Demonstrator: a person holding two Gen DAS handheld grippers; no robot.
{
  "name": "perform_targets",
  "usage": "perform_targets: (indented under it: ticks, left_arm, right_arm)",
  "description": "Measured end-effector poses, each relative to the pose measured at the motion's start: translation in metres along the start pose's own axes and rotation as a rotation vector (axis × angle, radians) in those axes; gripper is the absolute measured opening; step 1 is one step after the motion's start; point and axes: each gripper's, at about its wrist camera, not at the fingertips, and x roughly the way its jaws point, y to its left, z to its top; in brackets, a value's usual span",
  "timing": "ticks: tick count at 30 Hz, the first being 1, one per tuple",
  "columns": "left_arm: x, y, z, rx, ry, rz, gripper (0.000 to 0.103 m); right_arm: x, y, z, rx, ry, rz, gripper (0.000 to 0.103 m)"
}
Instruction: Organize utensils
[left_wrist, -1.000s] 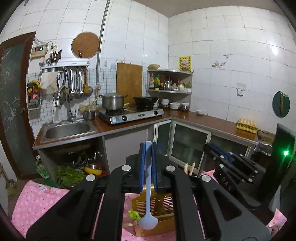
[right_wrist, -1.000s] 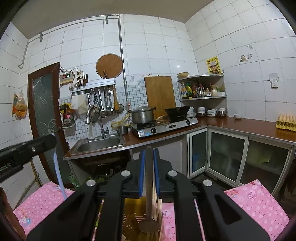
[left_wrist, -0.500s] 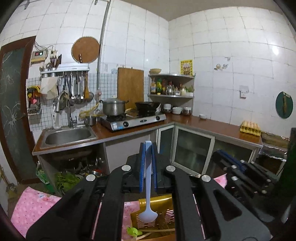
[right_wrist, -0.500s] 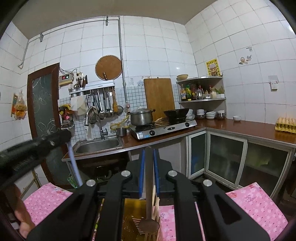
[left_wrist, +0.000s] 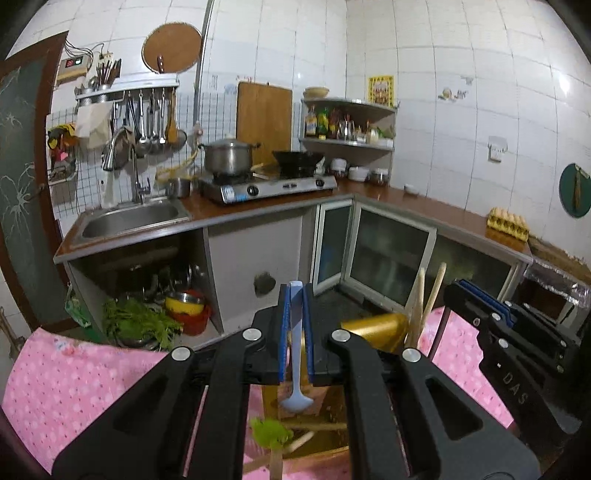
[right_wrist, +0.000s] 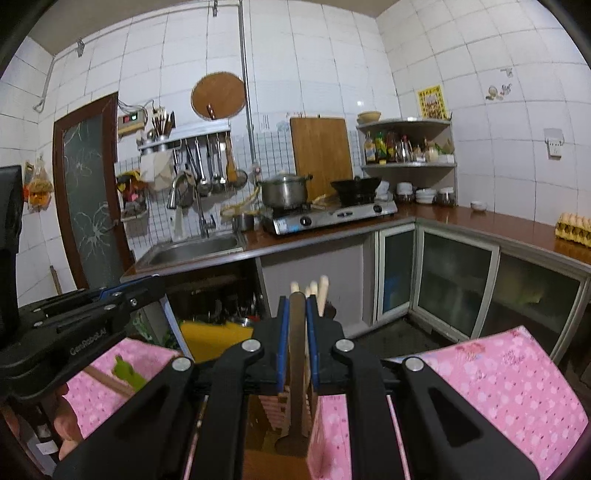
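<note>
My left gripper (left_wrist: 295, 332): fingers pinching a pale blue ladle (left_wrist: 295, 373) by the handle, bowl end hanging down over the yellow utensil basket (left_wrist: 373, 330) on the pink tablecloth (left_wrist: 74, 384). My right gripper (right_wrist: 296, 343): fingers clamped on a brown wooden spatula (right_wrist: 296, 369), blade down in the holder. Wooden chopsticks (left_wrist: 424, 299) stand upright in the basket's far right corner. A green-tipped utensil (left_wrist: 271, 434) lies near, at the basket's front edge.
</note>
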Motion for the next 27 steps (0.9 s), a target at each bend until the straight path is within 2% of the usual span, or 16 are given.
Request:
perform_targets:
  ticks: [6,9,10,12,14,15,16,21,23,25,27]
  left_arm:
    - [0.013,0.009,-0.024,-0.017,0.071,0.015,0.006]
    - [0.007,0.008,-0.027,0.011,0.066,0.044,0.007]
    - [0.004,0.008,-0.026,0.013,0.070,0.040,0.014]
    - [-0.005,0.009,-0.023,0.001,0.055,0.033,0.033]
    - [-0.019,0.011,-0.018,-0.008,0.027,0.032,0.046]
    - [-0.027,0.012,-0.014,-0.013,0.012,0.035,0.052]
    - [-0.036,0.013,-0.010,-0.018,-0.003,0.038,0.055]
    - [-0.077,0.020,-0.001,-0.034,-0.053,0.056,0.083]
    - [-0.095,0.024,-0.003,-0.041,-0.071,0.066,0.092]
    - [-0.118,0.027,-0.011,-0.050,-0.078,0.064,0.097]
    - [-0.136,0.029,-0.020,-0.059,-0.079,0.060,0.098]
  right_arm:
    - [0.008,-0.004,-0.017,0.006,0.051,0.007,0.010]
    - [0.009,-0.007,-0.018,0.031,0.066,0.015,0.010]
    - [0.008,-0.006,-0.018,0.026,0.063,0.018,0.010]
    - [0.003,-0.003,-0.017,0.005,0.058,0.019,0.011]
    - [-0.001,0.000,-0.012,-0.005,0.055,0.017,0.020]
    - [-0.007,-0.001,-0.008,-0.001,0.045,0.017,0.039]
    - [-0.011,0.001,-0.005,0.001,0.036,0.013,0.053]
    - [-0.043,0.006,0.011,-0.038,0.015,-0.003,0.054]
    - [-0.056,0.008,0.013,-0.045,0.011,-0.006,0.058]
    - [-0.078,0.011,0.011,-0.060,-0.002,-0.012,0.070]
    - [-0.098,0.014,0.004,-0.060,-0.012,-0.020,0.078]
